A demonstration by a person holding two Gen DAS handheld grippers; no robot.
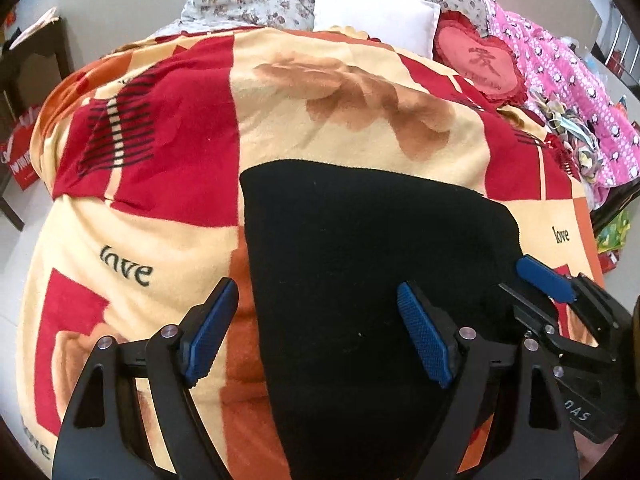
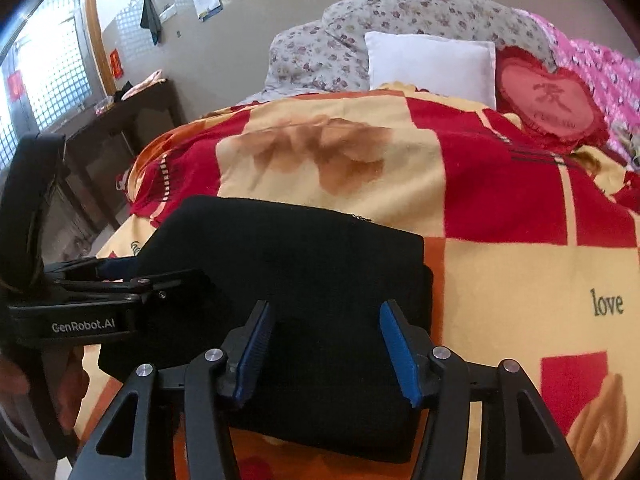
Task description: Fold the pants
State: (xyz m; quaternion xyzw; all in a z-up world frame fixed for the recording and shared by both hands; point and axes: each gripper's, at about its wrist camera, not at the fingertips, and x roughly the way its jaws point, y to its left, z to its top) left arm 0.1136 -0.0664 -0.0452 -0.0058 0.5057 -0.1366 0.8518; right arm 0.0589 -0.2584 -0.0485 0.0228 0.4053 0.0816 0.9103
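Note:
Black pants lie folded into a compact block on the red, cream and orange blanket of a bed. They also show in the right wrist view. My left gripper is open and empty, just above the near left part of the pants. My right gripper is open and empty over the near edge of the pants; it also shows in the left wrist view at the pants' right edge. The left gripper body shows at the left of the right wrist view.
A white pillow, a red heart cushion, a floral quilt and a pink quilt lie at the head of the bed. A dark wooden cabinet stands left of the bed. The blanket spreads right of the pants.

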